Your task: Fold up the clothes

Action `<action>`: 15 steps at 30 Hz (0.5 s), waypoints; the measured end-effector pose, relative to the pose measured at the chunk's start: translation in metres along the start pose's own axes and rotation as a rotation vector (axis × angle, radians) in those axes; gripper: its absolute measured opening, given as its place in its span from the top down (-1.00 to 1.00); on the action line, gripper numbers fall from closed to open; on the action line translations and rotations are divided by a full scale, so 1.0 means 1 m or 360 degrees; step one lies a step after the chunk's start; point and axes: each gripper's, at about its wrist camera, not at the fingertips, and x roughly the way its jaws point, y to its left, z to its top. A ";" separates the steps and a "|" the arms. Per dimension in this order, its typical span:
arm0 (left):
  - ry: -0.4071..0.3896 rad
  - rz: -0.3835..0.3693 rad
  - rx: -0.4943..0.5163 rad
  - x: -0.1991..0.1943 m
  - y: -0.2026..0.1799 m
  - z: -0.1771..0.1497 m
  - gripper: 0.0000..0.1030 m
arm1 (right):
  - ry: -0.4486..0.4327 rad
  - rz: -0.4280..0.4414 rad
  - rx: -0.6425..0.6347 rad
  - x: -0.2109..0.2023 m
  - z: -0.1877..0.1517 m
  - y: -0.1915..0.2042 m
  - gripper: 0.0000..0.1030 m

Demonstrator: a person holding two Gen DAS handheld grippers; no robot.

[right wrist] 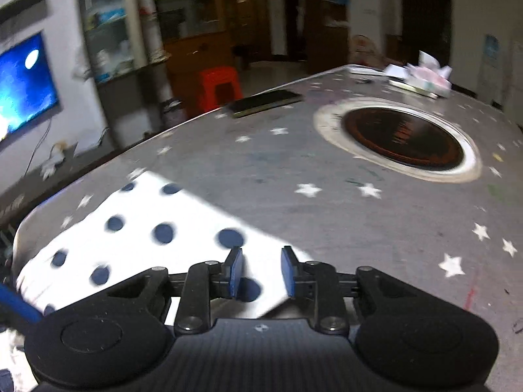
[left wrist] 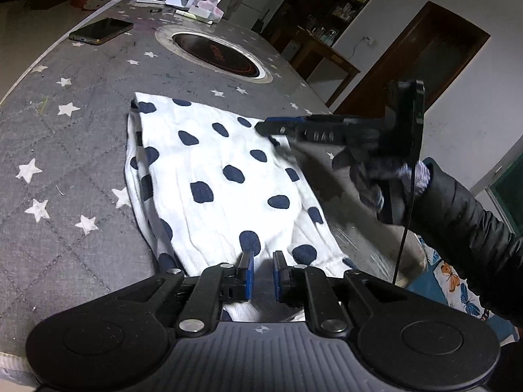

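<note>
Cloth (left wrist: 225, 176), white with navy dots, one piece, lies folded in layers at the near edge of the star-print surface (left wrist: 81, 137), likely kept close for the next fold. Left tongs (left wrist: 263, 272) stand narrowly apart over its near hem, no pinch visible. Right tongs (right wrist: 261, 271) also apart above its right edge, clamping nothing. One phone (left wrist: 100, 30) near the far-left edge, one round burner (left wrist: 217, 54) mid-surface.

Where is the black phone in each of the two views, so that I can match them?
Left wrist view: phone lies upper left, on the table's far corner.
Right wrist view: phone lies upper centre, near the table's far edge.
Shared landmark: the round burner set in the table.
</note>
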 end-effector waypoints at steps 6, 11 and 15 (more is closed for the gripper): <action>0.0019 0.0025 0.0044 0.000 -0.006 0.006 0.69 | -0.0117 -0.0107 0.0139 -0.026 0.000 -0.034 0.51; -0.0015 0.0017 0.0120 -0.003 -0.024 0.010 0.55 | -0.0116 -0.0074 0.0093 -0.035 -0.009 -0.033 0.51; 0.0049 0.0045 0.0128 0.006 -0.028 0.005 0.55 | -0.0139 -0.0004 0.0047 -0.035 -0.009 -0.018 0.51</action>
